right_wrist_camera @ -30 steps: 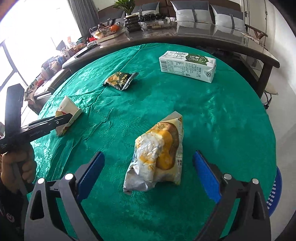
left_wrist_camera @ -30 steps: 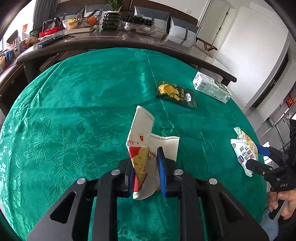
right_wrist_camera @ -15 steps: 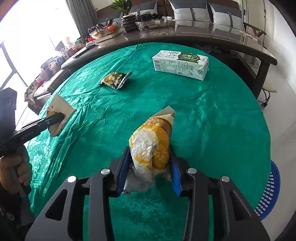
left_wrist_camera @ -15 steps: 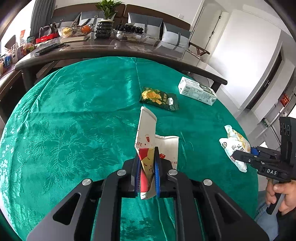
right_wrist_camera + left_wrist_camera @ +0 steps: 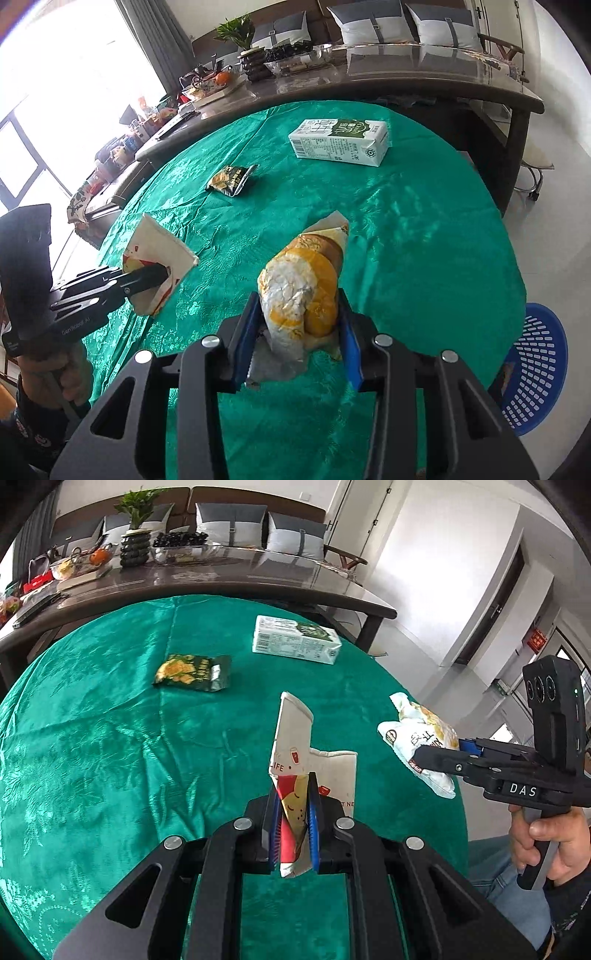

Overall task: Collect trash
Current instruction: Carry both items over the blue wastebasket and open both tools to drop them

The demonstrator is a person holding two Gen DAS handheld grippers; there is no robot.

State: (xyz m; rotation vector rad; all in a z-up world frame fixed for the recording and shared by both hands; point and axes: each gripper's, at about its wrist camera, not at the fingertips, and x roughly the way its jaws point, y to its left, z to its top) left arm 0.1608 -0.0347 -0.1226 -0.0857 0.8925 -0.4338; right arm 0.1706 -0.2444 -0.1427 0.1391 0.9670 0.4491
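Both claws are loaded: the left claw (image 5: pixel 293 834) is clamped on a flattened paper cup (image 5: pixel 295 753), the right claw (image 5: pixel 299 332) on a crinkled bread wrapper (image 5: pixel 301 284), each lifted off the green desk (image 5: pixel 110 738). Best carry both rightward, gripping firmly, to the blue basket (image 5: pixel 535 362) on the floor beside the desk. Both tools point forward, roughly level.

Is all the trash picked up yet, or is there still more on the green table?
Not yet. The left gripper is shut on the flattened paper carton, and the right gripper is shut on the crinkly yellow wrapper. Neither is in the blue basket beside the table yet. The dark snack bag and the milk carton still lie on the green tablecloth.
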